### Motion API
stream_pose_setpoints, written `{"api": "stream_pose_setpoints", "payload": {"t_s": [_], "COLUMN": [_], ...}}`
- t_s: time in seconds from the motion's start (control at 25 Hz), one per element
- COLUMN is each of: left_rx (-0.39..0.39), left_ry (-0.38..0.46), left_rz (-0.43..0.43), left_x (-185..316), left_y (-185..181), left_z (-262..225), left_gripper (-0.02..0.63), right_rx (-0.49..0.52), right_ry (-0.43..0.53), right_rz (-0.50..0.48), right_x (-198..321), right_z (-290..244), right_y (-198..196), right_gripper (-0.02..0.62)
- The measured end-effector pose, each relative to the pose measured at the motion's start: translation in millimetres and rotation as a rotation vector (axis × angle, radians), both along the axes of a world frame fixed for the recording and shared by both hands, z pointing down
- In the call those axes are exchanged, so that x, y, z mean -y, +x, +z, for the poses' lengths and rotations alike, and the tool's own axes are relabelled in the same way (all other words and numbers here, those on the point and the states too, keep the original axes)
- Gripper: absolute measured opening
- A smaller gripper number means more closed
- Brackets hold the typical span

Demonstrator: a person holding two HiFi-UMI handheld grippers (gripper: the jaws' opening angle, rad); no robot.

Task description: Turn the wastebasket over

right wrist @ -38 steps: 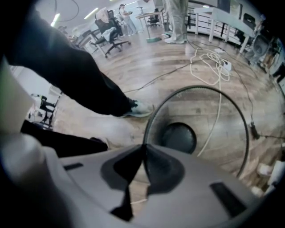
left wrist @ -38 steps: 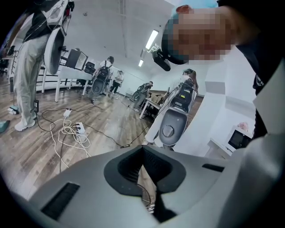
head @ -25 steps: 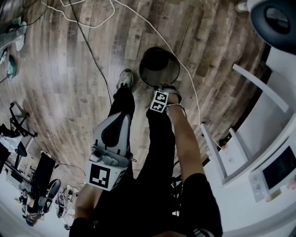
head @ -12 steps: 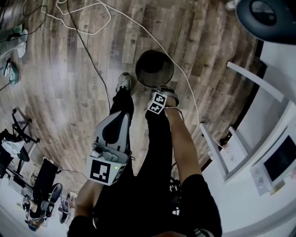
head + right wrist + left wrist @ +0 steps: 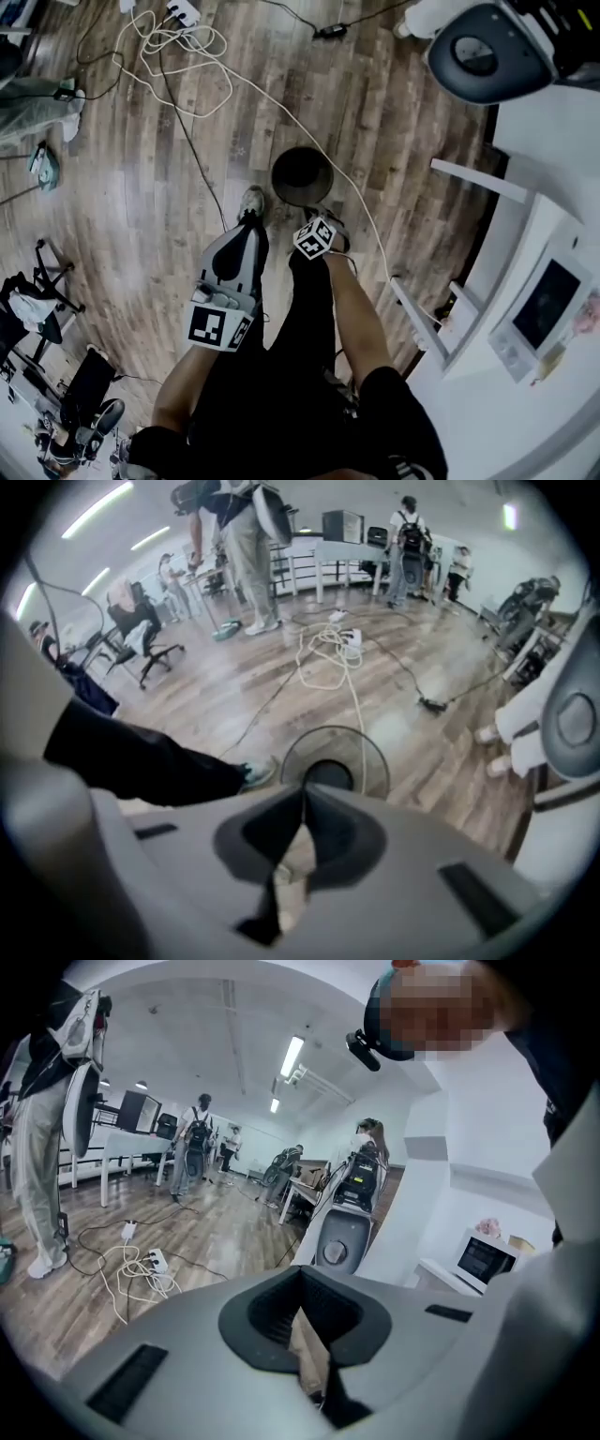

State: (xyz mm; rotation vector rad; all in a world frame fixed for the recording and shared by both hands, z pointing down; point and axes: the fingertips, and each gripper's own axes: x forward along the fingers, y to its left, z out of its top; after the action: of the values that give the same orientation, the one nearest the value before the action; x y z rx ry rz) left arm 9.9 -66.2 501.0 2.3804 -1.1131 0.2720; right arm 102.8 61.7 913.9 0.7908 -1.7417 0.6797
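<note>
The dark mesh wastebasket (image 5: 302, 175) stands on the wooden floor just beyond the person's feet. In the right gripper view the wastebasket (image 5: 335, 761) shows as a wire ring around a dark centre, and I cannot tell which end is up. My right gripper (image 5: 323, 220) hangs above its near side, pointing steeply down, clear of it. The right gripper (image 5: 303, 794) is closing, its tips meet and nothing is between them. My left gripper (image 5: 239, 246) is held nearer the body, away from the basket. In its own view the left gripper (image 5: 302, 1274) is shut and empty, looking across the room.
A white cable (image 5: 349, 192) runs past the basket's right side to a loose coil (image 5: 183, 47). A dark cable (image 5: 192, 141) crosses the floor at left. White shelving (image 5: 525, 244) and a grey round machine (image 5: 483, 52) stand at right. The person's shoe (image 5: 250, 202) sits beside the basket.
Both grippers have risen from the floor, the right one lifting off the basket's near edge. The basket stays in place and looks smaller and farther below.
</note>
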Motion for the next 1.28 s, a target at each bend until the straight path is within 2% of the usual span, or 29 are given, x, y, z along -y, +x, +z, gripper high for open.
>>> {"api": "stream_pose_setpoints", "payload": {"t_s": [0.12,0.36,0.48,0.88,1.28], "left_rx": [0.013,0.001,-0.011,-0.023,-0.025], "left_ry": [0.049,0.089,0.103,0.181,0.225], "left_rz": [0.013,0.059,0.073,0.118,0.124], "left_x": [-8,-13,-17,-9,-21], "left_y": [5,22,29,36,49], "left_z": [-26,-80,-108,-195,-233], "left_gripper": [0.034,0.034,0.034,0.034,0.034], "right_rx": [0.030,0.159,0.226,0.391,0.521], "right_ry": [0.042,0.072,0.091,0.300,0.629], "right_rz": [0.124,0.487,0.610,0.839,0.890], "right_x": [9,31,33,68,67], "right_z": [-41,-130,-174,-346,-511], "right_y": [9,28,37,68,102], "right_gripper": [0.034,0.032,0.032,0.032,0.032]}}
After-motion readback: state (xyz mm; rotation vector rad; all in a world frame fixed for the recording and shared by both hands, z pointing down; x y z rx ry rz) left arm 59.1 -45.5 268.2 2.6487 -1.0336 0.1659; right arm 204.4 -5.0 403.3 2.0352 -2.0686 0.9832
